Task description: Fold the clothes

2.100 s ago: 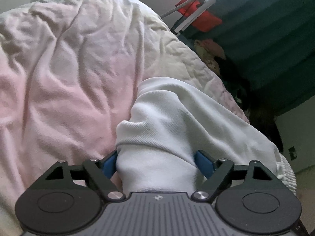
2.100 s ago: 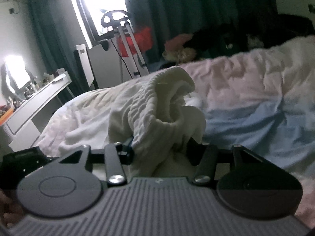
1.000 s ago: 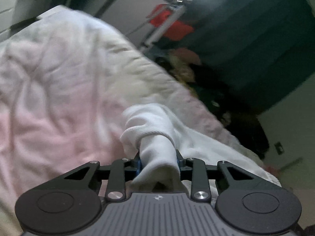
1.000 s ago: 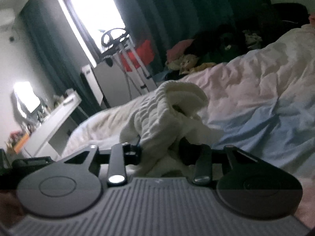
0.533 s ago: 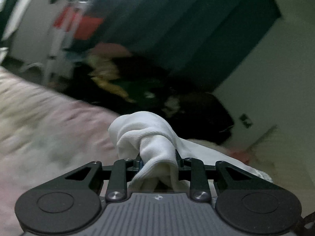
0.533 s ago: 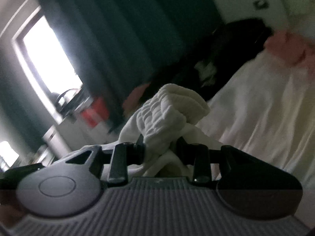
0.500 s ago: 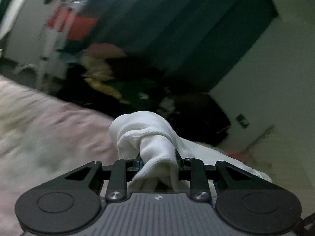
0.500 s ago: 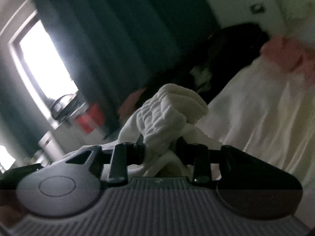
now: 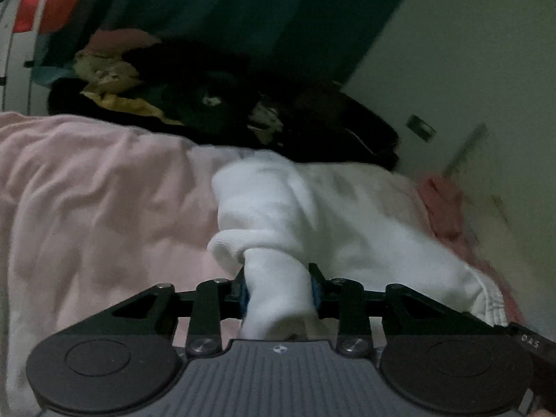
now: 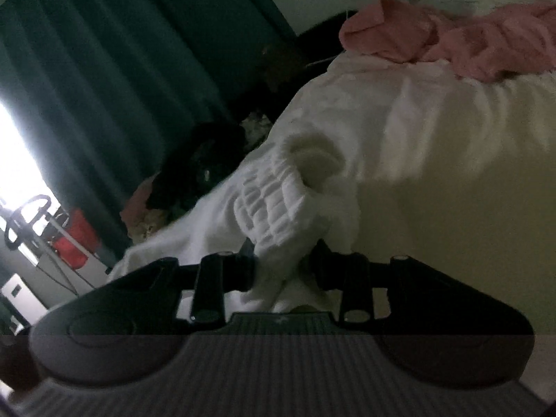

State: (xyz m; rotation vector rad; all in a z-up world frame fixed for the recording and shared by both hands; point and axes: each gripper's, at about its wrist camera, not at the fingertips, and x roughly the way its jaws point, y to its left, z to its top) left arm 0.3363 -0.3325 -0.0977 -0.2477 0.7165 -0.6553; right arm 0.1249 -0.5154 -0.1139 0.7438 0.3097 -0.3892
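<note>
A white garment [image 9: 323, 215] lies bunched on the bed, over the pink duvet [image 9: 87, 201]. My left gripper [image 9: 278, 286] is shut on a smooth fold of it, and the rest trails off to the right. My right gripper [image 10: 283, 264] is shut on the garment's ribbed, gathered band [image 10: 274, 201]. The cloth [image 10: 194, 229] stretches away to the left in the right wrist view. Each gripper's fingertips are hidden by the cloth.
A pink cloth [image 10: 451, 41] lies crumpled at the far end of the bed, also visible in the left wrist view [image 9: 444, 201]. A dark pile of clothes [image 9: 215, 104] sits beyond the bed. Dark green curtains [image 10: 104, 69], a red item on a stand [image 10: 73, 239].
Both grippers closed on the white garment and swung with it toward the wall end of the bed. The views now show the pink cloth and the wall instead of the window side.
</note>
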